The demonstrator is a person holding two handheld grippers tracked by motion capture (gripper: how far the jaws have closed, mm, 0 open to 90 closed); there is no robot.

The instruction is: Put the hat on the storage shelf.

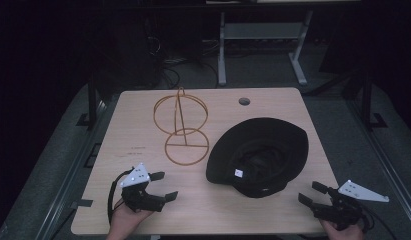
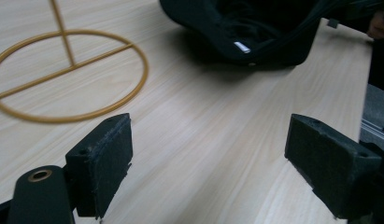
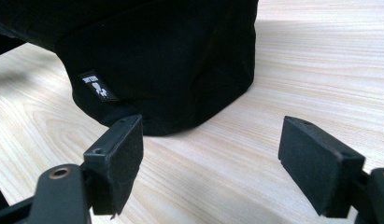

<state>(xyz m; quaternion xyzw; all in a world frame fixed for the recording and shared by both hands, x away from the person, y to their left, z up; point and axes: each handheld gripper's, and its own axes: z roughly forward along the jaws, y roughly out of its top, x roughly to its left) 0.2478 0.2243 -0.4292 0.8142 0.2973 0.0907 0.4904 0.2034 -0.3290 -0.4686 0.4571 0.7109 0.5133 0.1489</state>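
Both grippers are waiting at the near edge of the table [image 1: 143, 107], and neither is carrying a thing. The left gripper [image 1: 163, 186] is sitting with its jaws spread wide over bare wood, nothing between the pads, and the right gripper [image 1: 312, 192] is doing the same off to the other side, jaws gaping and pointing toward the black hat [image 1: 258, 155]. That hat is lying upside down, crown on the table and brim flaring upward, right of centre and just beside the gold wire stand [image 1: 182, 127], which is standing upright on its ring base toward the far left. The hat is looking soft and light, a floppy fabric piece that will likely sag and fold rather than hold its shape, so a pinch on the brim edge nearest each gripper seems the sensible hold, one at each side to keep it from drooping. The wire stand is looking stiff but light and probably easy to tip if nudged. Counting up: one hat, one stand, two grippers, one table. In the right gripper view the crown's cloth wall with its small white label [image 3: 95, 87] is sitting just ahead of the open jaws.
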